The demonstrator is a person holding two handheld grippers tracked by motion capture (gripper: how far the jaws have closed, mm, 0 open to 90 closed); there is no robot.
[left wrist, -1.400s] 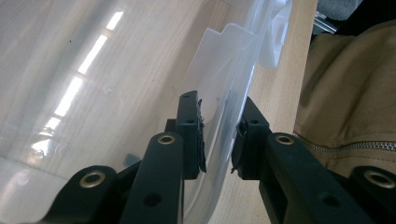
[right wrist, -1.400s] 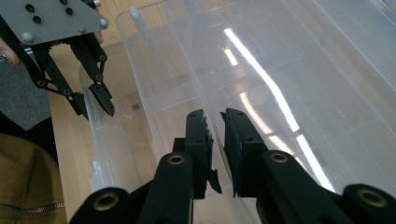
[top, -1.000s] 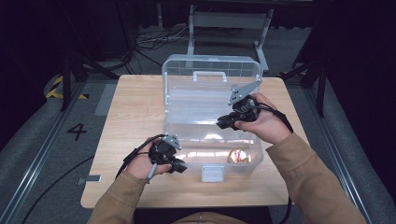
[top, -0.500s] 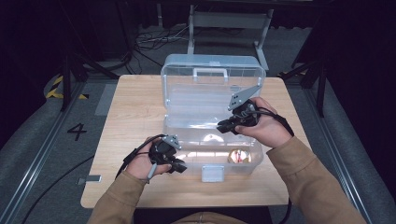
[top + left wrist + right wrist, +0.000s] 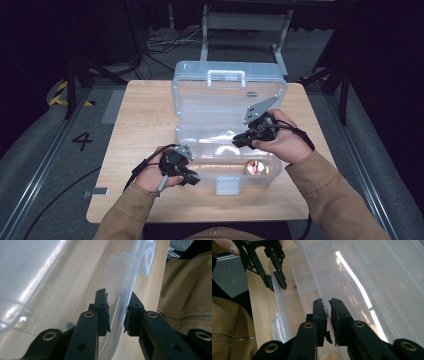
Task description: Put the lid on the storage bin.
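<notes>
Dark room, wooden surface (image 5: 135,115) with clear plastic box (image 5: 227,125) lid already up; left gripper (image 5: 192,177) clamped on the box's front wall, right gripper (image 5: 239,141) nearly together over its inner tray with nothing between, round item (image 5: 256,167) below inside, untouched.

A light wooden tabletop (image 5: 145,107) is set on grey carpeted floor (image 5: 40,150), where a "4" (image 5: 82,141) is marked. Black cables (image 5: 160,45) and a grey metal frame (image 5: 245,22) are seen in dim surroundings behind.
</notes>
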